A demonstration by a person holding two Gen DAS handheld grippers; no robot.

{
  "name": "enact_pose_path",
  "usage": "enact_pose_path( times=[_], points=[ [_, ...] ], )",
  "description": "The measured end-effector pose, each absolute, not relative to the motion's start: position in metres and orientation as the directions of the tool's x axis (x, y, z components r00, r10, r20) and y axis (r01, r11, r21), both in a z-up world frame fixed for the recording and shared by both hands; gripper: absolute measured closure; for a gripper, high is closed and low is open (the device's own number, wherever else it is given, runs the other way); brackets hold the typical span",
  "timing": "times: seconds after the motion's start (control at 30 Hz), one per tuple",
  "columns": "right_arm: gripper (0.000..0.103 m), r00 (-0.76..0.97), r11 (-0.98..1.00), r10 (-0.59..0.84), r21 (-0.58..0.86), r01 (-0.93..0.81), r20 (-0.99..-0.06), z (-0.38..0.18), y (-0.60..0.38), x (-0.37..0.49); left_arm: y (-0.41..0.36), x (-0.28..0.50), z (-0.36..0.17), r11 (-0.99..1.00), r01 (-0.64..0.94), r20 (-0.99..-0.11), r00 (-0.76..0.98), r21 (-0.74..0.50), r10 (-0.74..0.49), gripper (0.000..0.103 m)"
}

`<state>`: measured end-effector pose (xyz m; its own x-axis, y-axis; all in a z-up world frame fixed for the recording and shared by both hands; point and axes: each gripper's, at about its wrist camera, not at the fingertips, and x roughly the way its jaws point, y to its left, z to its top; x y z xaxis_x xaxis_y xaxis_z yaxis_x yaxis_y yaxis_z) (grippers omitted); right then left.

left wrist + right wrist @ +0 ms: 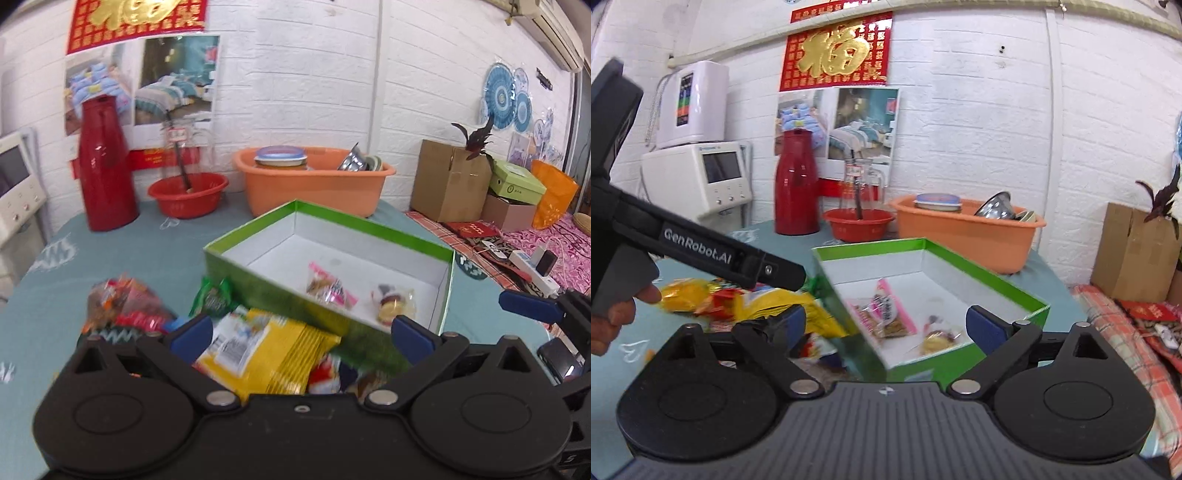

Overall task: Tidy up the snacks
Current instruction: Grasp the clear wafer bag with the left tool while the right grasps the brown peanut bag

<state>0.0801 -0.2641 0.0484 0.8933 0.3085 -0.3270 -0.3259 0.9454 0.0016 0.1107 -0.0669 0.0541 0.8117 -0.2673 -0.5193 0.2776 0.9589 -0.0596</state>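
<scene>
The left claw is spread wide, its blue fingertips well apart, hovering over a yellow snack packet that lies between them without either pad visibly touching it. Around that packet a loose heap of snacks sits on the teal tabletop toward its near edge: a clear bag of orange and red sweets to the left and a small green packet just against the outer wall of the green box.

The right claw is also wide open and holds nothing; it hangs over the near corner of the same box, with the left tool's dark body and the person's left hand at its side.

Inside the box, on its white floor, lie two wrapped snacks side by side near the front wall: a pink-edged packet and a small clear-wrapped yellow sweet.

Farther back on the tabletop stand a red thermos, a red basin and an orange tub holding bowls, all near the white brick wall. A cardboard carton sits off beyond the right edge.
</scene>
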Motion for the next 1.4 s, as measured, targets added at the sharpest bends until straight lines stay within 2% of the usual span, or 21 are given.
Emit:
enact_pose_path(
  times=[0.13,0.23,0.3,0.47,0.67,0.9,1.07,1.23,1.4],
  points=[
    [0.0,0.867,0.938,0.344,0.082,-0.338,-0.36,0.041,-0.261,0.062,-0.052,0.088,0.041,0.973,0.225,-0.542,0.813,-0.042,-0.211,0.0],
    [0.0,0.854,0.923,0.385,0.136,-0.36,-0.35,0.032,-0.259,0.046,-0.041,0.074,0.029,0.978,0.205,-0.563,0.804,-0.037,-0.19,0.0],
    [0.0,0.851,0.916,0.401,0.134,-0.378,-0.339,0.027,-0.256,0.037,-0.034,0.068,0.023,0.98,0.192,-0.576,0.797,-0.044,-0.182,0.0],
    [0.0,0.83,0.911,0.408,0.103,-0.4,-0.381,0.018,-0.246,0.023,-0.015,0.055,0.015,0.989,0.141,-0.58,0.802,-0.054,-0.146,0.0],
    [0.0,0.821,0.915,0.391,0.078,-0.397,-0.415,0.011,-0.238,0.028,0.007,0.035,0.013,0.989,0.123,-0.544,0.826,-0.085,-0.15,0.0],
    [0.0,0.798,0.92,0.372,0.073,-0.385,-0.475,-0.001,-0.226,0.052,0.022,0.036,0.016,0.962,0.164,-0.537,0.803,-0.217,-0.259,0.0],
    [0.0,0.709,0.829,0.538,0.136,-0.542,-0.457,0.003,-0.229,0.037,-0.006,0.049,0.019,0.922,0.283,-0.537,0.752,-0.263,-0.384,0.0],
    [0.0,0.764,0.878,0.463,0.115,-0.465,-0.45,0.01,-0.253,0.035,-0.049,0.064,0.014,0.884,0.377,-0.559,0.685,-0.276,-0.467,0.0],
    [0.0,0.783,0.908,0.404,0.103,-0.406,-0.473,0.005,-0.275,0.042,-0.077,0.089,0.006,0.87,0.358,-0.586,0.644,-0.338,-0.492,0.002]
  ],
)
